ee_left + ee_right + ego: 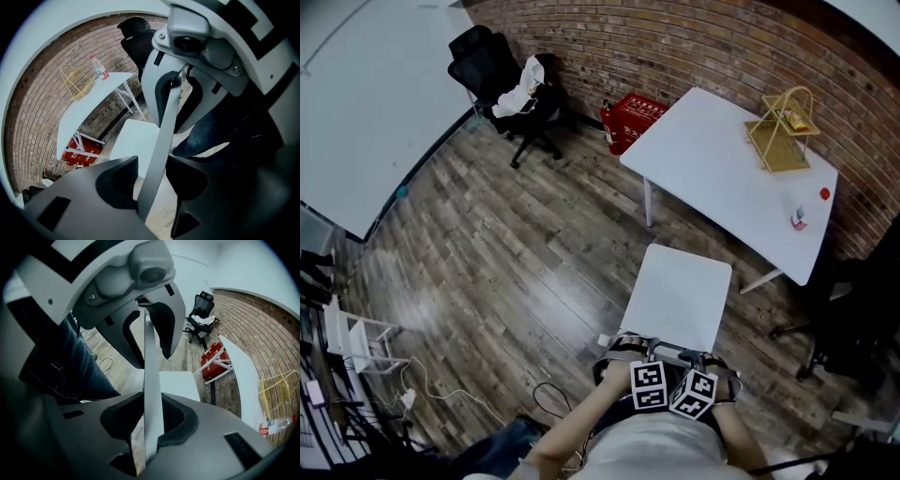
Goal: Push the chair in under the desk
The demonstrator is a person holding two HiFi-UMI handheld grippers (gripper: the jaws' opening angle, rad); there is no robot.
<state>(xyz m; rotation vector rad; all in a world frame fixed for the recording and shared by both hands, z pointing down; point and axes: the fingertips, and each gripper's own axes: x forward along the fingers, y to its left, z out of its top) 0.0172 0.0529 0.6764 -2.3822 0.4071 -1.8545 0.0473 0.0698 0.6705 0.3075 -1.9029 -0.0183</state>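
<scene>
In the head view a white chair stands on the wood floor just short of the white desk, its seat facing the desk. My two grippers sit side by side at its backrest. In the left gripper view the left gripper is shut on the thin white backrest, which runs up between its pads. The right gripper is shut on the same backrest. In the head view the left gripper and the right gripper are close together at the chair's near edge.
A yellow wire basket and a bottle stand on the desk. A red crate sits by the brick wall beside the desk's far corner. A black office chair stands at the back, another dark chair at the right. Cables lie on the floor at the left.
</scene>
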